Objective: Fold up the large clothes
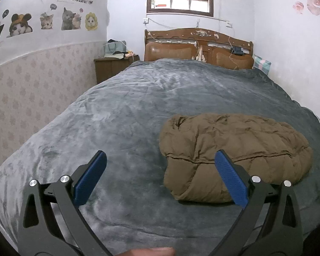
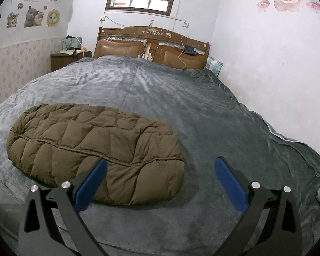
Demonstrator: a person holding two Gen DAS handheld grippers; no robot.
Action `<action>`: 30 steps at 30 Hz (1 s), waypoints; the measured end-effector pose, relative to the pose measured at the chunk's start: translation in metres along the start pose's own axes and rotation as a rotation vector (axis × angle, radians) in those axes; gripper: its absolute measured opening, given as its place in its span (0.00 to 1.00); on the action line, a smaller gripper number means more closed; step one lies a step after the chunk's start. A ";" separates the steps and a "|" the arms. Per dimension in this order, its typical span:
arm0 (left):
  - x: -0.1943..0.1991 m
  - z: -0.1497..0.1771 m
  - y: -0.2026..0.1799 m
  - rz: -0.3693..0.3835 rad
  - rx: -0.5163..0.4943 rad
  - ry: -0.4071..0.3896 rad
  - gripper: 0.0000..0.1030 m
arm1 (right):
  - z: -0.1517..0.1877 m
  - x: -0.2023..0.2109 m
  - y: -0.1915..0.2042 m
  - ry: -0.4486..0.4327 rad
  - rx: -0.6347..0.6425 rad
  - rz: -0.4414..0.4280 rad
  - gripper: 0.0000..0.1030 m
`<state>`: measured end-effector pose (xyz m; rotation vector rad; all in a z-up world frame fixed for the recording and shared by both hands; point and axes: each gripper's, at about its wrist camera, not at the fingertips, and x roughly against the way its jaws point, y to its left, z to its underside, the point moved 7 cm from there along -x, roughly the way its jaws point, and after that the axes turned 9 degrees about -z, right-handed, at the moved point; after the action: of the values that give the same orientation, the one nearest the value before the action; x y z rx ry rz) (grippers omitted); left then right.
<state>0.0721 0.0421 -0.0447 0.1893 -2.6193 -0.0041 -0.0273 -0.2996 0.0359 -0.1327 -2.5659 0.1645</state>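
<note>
jacket: brown quilted puffer jacket [image 1: 234,157] [image 2: 91,151] folded into a bundle, on grey blanket [image 1: 121,115] [image 2: 202,117] near bed's foot edge
left gripper [image 1: 160,176]: jaws spread, holding nothing
right gripper [image 2: 160,176]: jaws spread, holding nothing

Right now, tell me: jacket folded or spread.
Folded: the jacket lies as a compact bundle on the bed, no sleeves showing.

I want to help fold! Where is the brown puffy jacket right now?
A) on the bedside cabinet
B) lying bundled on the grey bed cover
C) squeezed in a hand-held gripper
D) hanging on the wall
B: the brown puffy jacket lies bundled on the grey bed cover, and both hand-held grippers are open and empty.
</note>
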 end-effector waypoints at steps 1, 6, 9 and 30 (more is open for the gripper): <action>0.000 0.000 -0.001 -0.002 -0.005 -0.003 0.97 | -0.001 0.000 0.000 0.000 0.000 0.000 0.98; 0.003 0.000 -0.003 -0.010 -0.020 -0.017 0.97 | 0.002 0.000 0.001 0.002 0.001 -0.001 0.98; 0.003 0.000 -0.003 -0.013 -0.022 -0.019 0.97 | 0.002 -0.001 0.001 0.002 0.001 0.000 0.98; -0.002 0.003 0.000 -0.044 -0.020 0.010 0.97 | 0.005 -0.002 -0.001 0.011 0.006 -0.006 0.98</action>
<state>0.0720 0.0422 -0.0481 0.2388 -2.6033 -0.0441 -0.0282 -0.3015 0.0303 -0.1233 -2.5543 0.1685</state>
